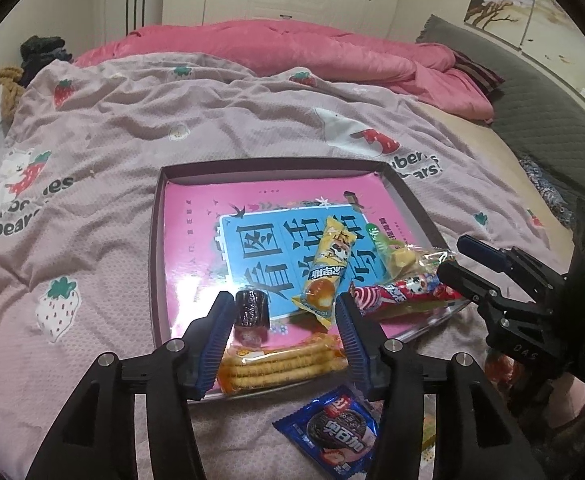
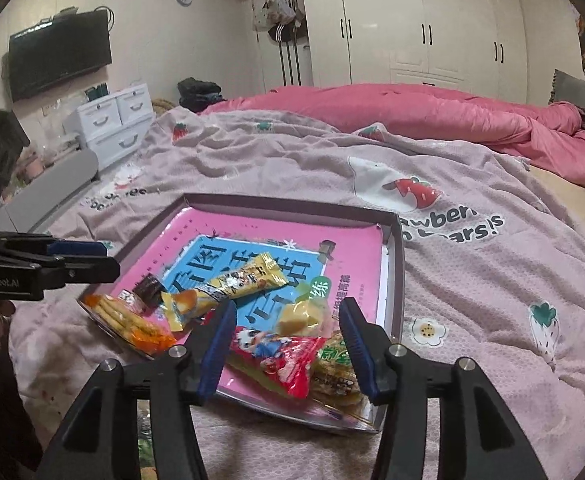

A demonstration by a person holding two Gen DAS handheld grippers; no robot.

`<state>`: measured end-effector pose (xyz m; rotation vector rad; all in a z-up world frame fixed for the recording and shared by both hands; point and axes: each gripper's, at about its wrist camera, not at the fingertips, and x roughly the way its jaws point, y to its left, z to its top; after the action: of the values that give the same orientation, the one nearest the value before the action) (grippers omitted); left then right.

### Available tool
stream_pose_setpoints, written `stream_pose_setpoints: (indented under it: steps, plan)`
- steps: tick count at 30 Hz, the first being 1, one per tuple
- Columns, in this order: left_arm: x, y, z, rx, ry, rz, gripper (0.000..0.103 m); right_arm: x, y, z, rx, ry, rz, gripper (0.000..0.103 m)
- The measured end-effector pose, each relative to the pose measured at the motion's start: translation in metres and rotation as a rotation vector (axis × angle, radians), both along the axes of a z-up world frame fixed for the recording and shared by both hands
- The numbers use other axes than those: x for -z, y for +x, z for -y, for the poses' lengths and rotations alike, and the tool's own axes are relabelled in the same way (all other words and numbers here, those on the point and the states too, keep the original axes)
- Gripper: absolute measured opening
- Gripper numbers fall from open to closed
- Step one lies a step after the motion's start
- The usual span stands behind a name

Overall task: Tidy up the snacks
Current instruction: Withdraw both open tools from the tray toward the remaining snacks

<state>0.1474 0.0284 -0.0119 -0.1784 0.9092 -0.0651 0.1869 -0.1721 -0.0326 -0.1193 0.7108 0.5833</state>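
Both tools hang released: left tool (image 1: 284,336) above the cracker pack (image 1: 280,364), right tool (image 2: 288,344) above the red packet (image 2: 288,360). Snacks lie in the pink tray (image 2: 396,264) on the bed; a blue cookie packet (image 1: 332,428) lies outside.

the snack wrappers, like the yellow cake bar (image 1: 319,268), are glossy plastic film. the pink tray (image 1: 180,216) looks like smooth, shiny cardboard. the strawberry blanket (image 1: 104,140) is matt, textured cloth.
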Motion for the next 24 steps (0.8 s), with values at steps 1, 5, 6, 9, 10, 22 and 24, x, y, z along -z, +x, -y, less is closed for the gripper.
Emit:
stream_pose_setpoints:
  steps: [1, 5, 6, 9, 10, 22, 24]
  plan:
    - [-0.001, -0.001, 0.0, 0.001, 0.001, 0.002, 0.056, -0.001, -0.001, 0.0, 0.002, 0.006, 0.0, 0.054]
    - [-0.006, -0.006, 0.001, 0.001, 0.004, 0.011, 0.059, -0.007, -0.01, 0.002, 0.004, 0.03, -0.001, 0.058]
    - [-0.007, -0.007, 0.001, 0.001, 0.004, 0.013, 0.059, -0.009, -0.012, 0.003, 0.003, 0.036, -0.003, 0.058]
    - [-0.01, -0.01, 0.001, 0.005, 0.004, 0.016, 0.06, -0.012, -0.018, 0.004, 0.003, 0.06, -0.012, 0.059]
    - [-0.011, -0.012, 0.002, 0.006, 0.005, 0.018, 0.06, -0.013, -0.021, 0.004, 0.003, 0.065, -0.013, 0.059]
    - [-0.028, -0.032, 0.008, 0.022, 0.022, 0.039, 0.067, -0.026, -0.051, 0.002, -0.005, 0.064, 0.017, 0.062]
    - [-0.03, -0.035, 0.01, 0.022, 0.025, 0.039, 0.067, -0.027, -0.055, 0.002, -0.004, 0.065, 0.016, 0.065]
